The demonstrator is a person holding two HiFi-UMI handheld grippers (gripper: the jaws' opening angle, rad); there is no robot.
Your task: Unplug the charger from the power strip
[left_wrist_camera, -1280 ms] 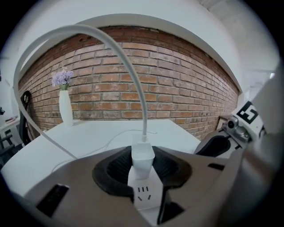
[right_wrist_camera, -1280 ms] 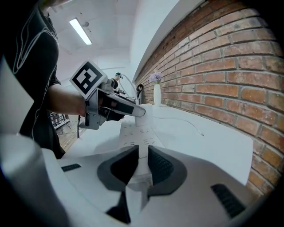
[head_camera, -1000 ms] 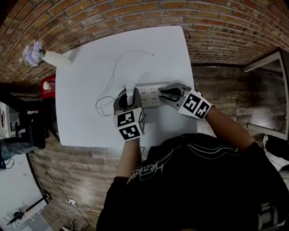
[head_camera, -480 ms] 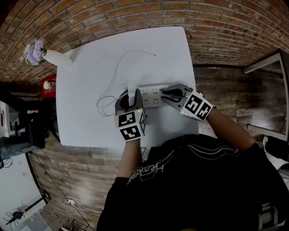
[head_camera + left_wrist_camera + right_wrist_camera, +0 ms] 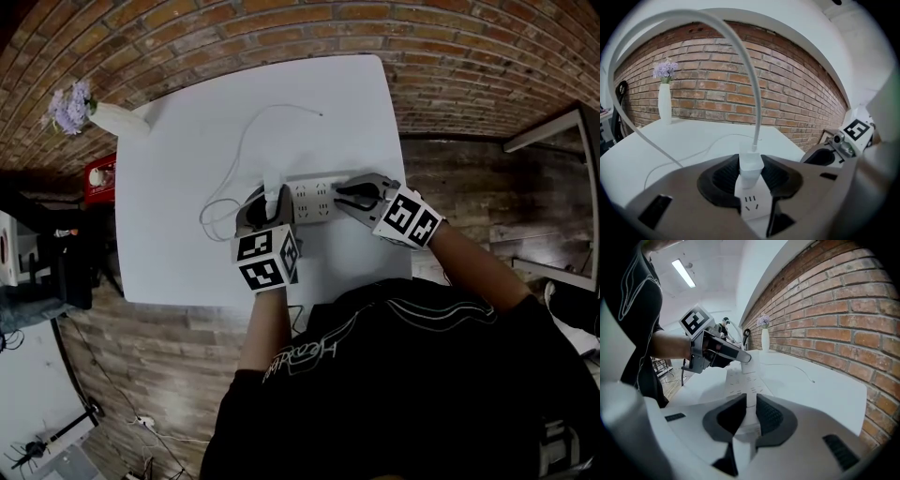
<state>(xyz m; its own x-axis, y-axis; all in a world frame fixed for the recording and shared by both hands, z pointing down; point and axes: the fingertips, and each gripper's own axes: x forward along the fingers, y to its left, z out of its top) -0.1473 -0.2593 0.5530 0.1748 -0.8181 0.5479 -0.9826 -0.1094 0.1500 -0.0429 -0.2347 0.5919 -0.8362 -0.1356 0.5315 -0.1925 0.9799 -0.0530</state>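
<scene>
The white desk stands against a brick wall and carries everything. At its far left corner stands the only container, a tall white vase with a bunch of lilac flowers in it, well apart from the work.

The white power strip lies flat near the desk's middle. In the head view its long axis runs left to right, from 1 gripper to the other, with its sockets facing up.

The right gripper comes in from the right, and its 2 jaws are clamped on the strip's right end, 1 pad on each long side. The right gripper view looks down the length of the strip.

The left gripper is at the strip's left end. Its jaws are closed on the small white charger, with both dark pads against the charger's sides. The charger stands upright on the strip's face and no prongs show. An empty socket is just in front of it.

A thin white cable leaves the charger's top and arcs overhead. It loops across the desk to the left, and its free end lies toward the far edge.
</scene>
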